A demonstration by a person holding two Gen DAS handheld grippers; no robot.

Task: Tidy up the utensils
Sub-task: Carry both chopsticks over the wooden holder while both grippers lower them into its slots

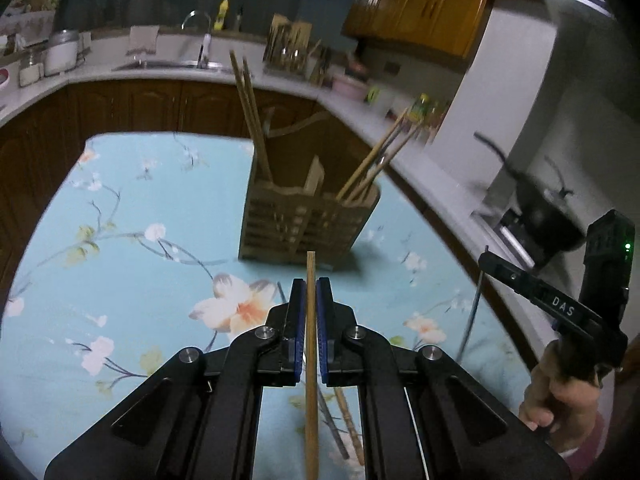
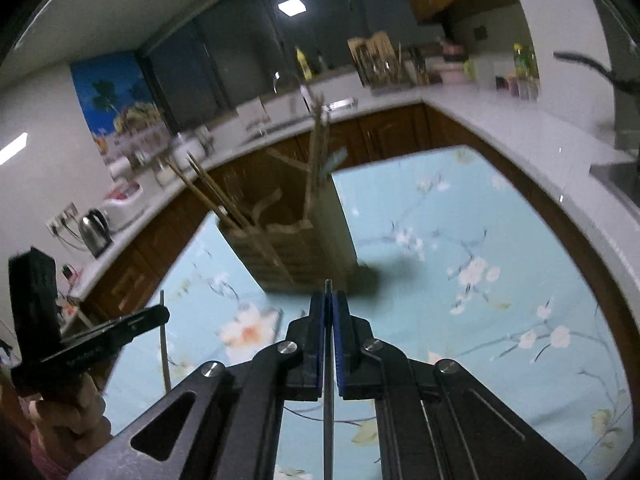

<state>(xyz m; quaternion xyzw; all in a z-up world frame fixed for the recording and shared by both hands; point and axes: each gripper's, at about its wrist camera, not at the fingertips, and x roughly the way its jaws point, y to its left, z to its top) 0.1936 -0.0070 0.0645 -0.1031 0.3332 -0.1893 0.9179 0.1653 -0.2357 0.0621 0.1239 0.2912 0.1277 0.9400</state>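
A pale, matt wooden chopstick [image 1: 311, 344] sits between blue rubbery-looking pads [image 1: 297, 312] on black matt plastic arms with shiny metal pivots. The slatted holder [image 1: 308, 220] looks like unvarnished wood. A smooth light-blue floral cloth [image 1: 140, 208] covers the table. The thin dark chopstick [image 2: 329, 380] looks metallic.

1 slatted holder [image 1: 308, 216] stands on 1 tabletop [image 1: 132, 208]; 2 tools, left tool [image 1: 311, 300] and right tool [image 2: 330, 312], each clamp 1 chopstick [image 1: 311, 360].
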